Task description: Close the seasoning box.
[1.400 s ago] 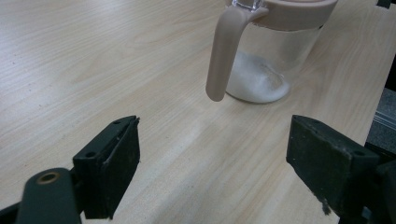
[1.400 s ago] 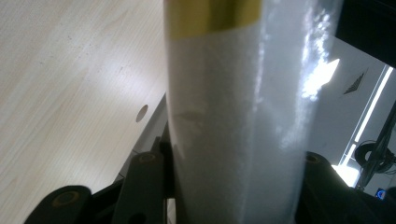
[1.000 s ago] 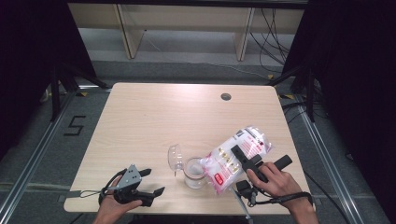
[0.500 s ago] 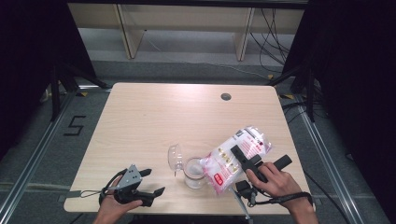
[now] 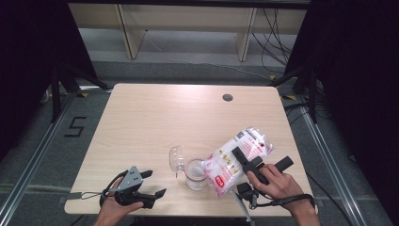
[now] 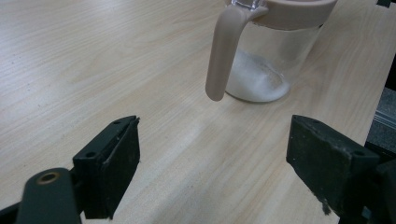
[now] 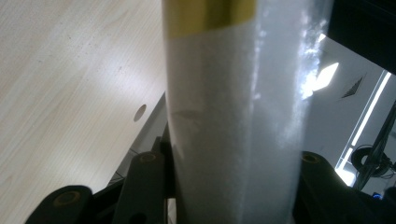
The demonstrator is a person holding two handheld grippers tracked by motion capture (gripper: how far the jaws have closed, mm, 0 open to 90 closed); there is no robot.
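Observation:
A clear glass jar [image 5: 195, 174] stands near the table's front middle, its hinged lid [image 5: 176, 159] flipped open to the left. In the left gripper view the jar [image 6: 261, 65] has a beige rim and a beige hanging clasp [image 6: 224, 51], with a little white powder at the bottom. A plastic bag of white powder [image 5: 237, 157] with pink print lies tilted, its low end over the jar's mouth. My right gripper [image 5: 243, 157] is shut on the bag [image 7: 233, 107], which stands between its jaws. My left gripper [image 5: 149, 183] rests open on the table left of the jar, nothing between its pads [image 6: 116, 168].
The wooden table [image 5: 155, 117] has a round cable hole [image 5: 227, 97] at the back right. Its front edge runs just below both hands. Dark stands and a floor rail flank the table, and a shelf frame stands behind it.

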